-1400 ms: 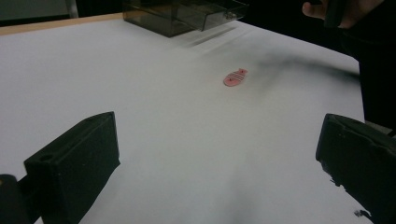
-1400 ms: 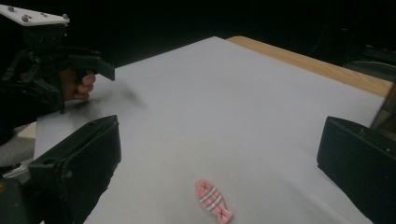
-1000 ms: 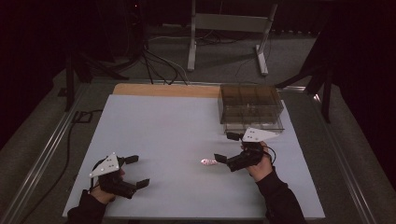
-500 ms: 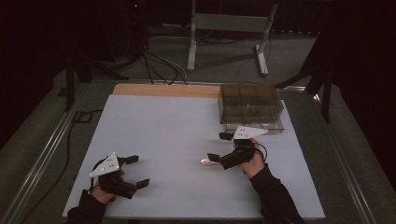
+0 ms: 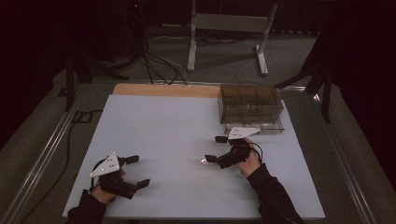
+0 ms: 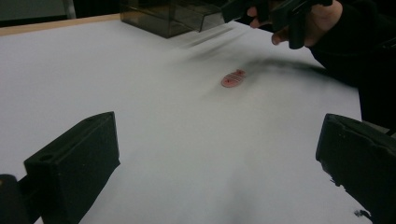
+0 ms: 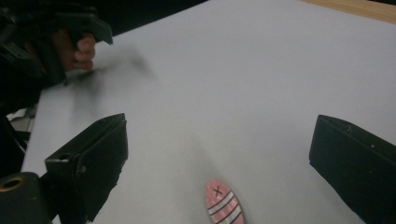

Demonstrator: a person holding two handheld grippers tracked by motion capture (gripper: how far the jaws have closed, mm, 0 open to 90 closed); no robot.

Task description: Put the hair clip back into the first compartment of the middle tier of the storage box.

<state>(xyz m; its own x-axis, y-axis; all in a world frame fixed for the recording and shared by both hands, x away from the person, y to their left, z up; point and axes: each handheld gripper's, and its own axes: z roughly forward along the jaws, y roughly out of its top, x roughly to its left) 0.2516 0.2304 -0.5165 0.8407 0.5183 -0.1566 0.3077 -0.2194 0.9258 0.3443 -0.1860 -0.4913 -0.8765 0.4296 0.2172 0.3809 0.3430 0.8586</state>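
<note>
Fish-shaped pink lure (image 7: 224, 204), striped and marked with an X, lies flat on the white table (image 5: 177, 126), between the spread fingers of the right gripper (image 5: 215, 149), touched by neither. Largest on the table is the smoky clear compartment box (image 5: 251, 105), at about one o'clock from the lure and just beyond the right hand (image 5: 247, 158). Left gripper (image 5: 136, 171) sits at about eight o'clock from the lure, well apart, its fingers spread wide with nothing between them.
</note>
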